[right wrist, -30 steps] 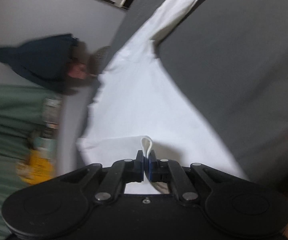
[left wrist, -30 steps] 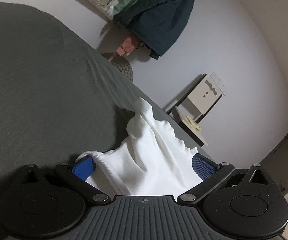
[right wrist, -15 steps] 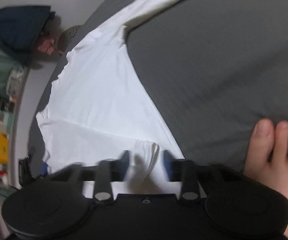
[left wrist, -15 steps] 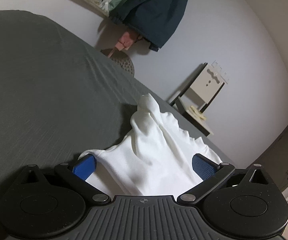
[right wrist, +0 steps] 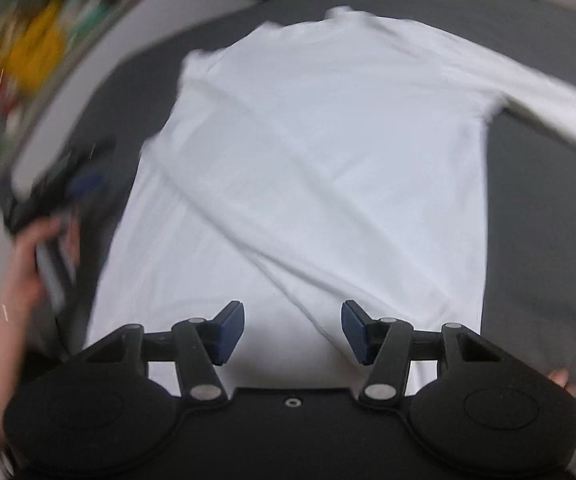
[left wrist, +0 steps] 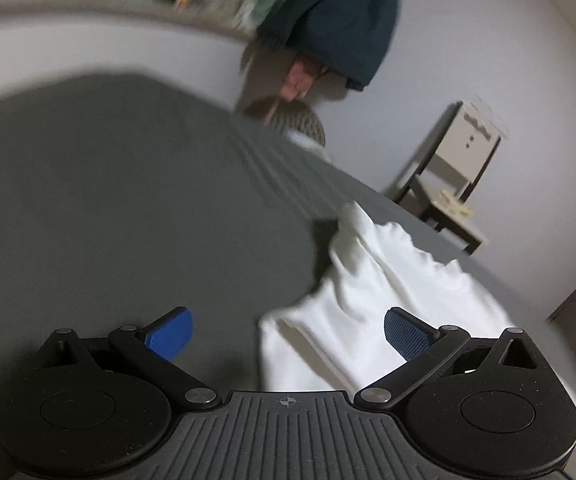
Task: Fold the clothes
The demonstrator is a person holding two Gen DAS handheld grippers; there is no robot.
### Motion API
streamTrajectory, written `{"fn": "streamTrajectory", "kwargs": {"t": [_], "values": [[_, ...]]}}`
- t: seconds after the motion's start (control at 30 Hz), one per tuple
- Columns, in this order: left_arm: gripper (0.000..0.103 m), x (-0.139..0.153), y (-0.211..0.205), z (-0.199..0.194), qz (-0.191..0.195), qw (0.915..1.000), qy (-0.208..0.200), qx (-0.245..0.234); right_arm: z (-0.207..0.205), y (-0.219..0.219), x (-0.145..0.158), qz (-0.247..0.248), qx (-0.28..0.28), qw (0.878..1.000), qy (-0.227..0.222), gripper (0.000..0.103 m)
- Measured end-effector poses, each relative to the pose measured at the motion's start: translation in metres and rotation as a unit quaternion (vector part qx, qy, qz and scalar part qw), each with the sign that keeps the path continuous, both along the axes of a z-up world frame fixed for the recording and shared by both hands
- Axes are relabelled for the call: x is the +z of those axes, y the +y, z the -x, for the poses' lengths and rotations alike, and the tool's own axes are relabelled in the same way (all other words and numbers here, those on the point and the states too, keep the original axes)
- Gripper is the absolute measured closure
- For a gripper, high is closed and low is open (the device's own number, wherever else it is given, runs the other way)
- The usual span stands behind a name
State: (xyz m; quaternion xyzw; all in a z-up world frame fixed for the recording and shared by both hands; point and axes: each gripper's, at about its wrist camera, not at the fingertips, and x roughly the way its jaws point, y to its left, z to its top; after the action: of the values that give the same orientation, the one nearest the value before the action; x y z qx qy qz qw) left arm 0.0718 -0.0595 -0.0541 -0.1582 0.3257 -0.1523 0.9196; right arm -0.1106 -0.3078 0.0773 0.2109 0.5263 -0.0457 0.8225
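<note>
I see a dark grey bed cover (left wrist: 128,208), navy jacket (left wrist: 340,20) hanging on the pale wall (left wrist: 468,40), small side table (left wrist: 454,200) w/ a leaning board (left wrist: 472,144); blurred shelf clutter (right wrist: 36,48) at left, can't ID items.

A dark grey bed (right wrist: 536,208) carries a white shirt (right wrist: 328,152), which lies flat with one sleeve folded across it.

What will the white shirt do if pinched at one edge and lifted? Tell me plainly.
The white shirt would likely go limp and drape, since it lies flat with soft creases on the grey bed. It looks thin, so probably light. The outstretched sleeve would probably trail behind. Both the left gripper and right gripper are open.
</note>
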Motion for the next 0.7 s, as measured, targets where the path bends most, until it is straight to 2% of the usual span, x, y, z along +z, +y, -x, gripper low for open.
{"fn": "streamTrajectory", "kwargs": {"t": [0.07,0.17,0.23,0.33,0.43,0.57,0.7], "values": [[0.0,-0.004,-0.01,-0.002,-0.052,0.9983,-0.016,-0.018,-0.023,0.008,0.015,0.034,0.042,0.999,0.003,0.049],[0.0,-0.009,-0.026,-0.006,-0.131,0.9897,-0.04,-0.044,-0.063,0.008,0.037,0.045,0.066,0.996,-0.035,0.044],[0.0,-0.013,-0.037,-0.008,-0.182,0.9798,-0.056,-0.061,-0.096,0.006,0.049,0.05,0.073,0.993,-0.082,0.039],[0.0,-0.019,-0.052,-0.011,-0.258,0.9589,-0.079,-0.086,-0.153,0.004,0.054,0.047,0.072,0.988,-0.128,0.036],[0.0,-0.024,-0.068,-0.014,-0.333,0.9309,-0.102,-0.111,-0.228,0.009,0.038,0.025,0.052,0.992,-0.114,0.035],[0.0,-0.026,-0.073,-0.011,-0.385,0.8997,-0.147,-0.143,-0.317,0.019,0.004,-0.006,0.019,0.995,-0.095,0.034],[0.0,-0.018,-0.07,-0.009,-0.41,0.8808,-0.166,-0.169,-0.378,0.024,-0.02,-0.009,-0.01,0.999,-0.047,0.034]]}}
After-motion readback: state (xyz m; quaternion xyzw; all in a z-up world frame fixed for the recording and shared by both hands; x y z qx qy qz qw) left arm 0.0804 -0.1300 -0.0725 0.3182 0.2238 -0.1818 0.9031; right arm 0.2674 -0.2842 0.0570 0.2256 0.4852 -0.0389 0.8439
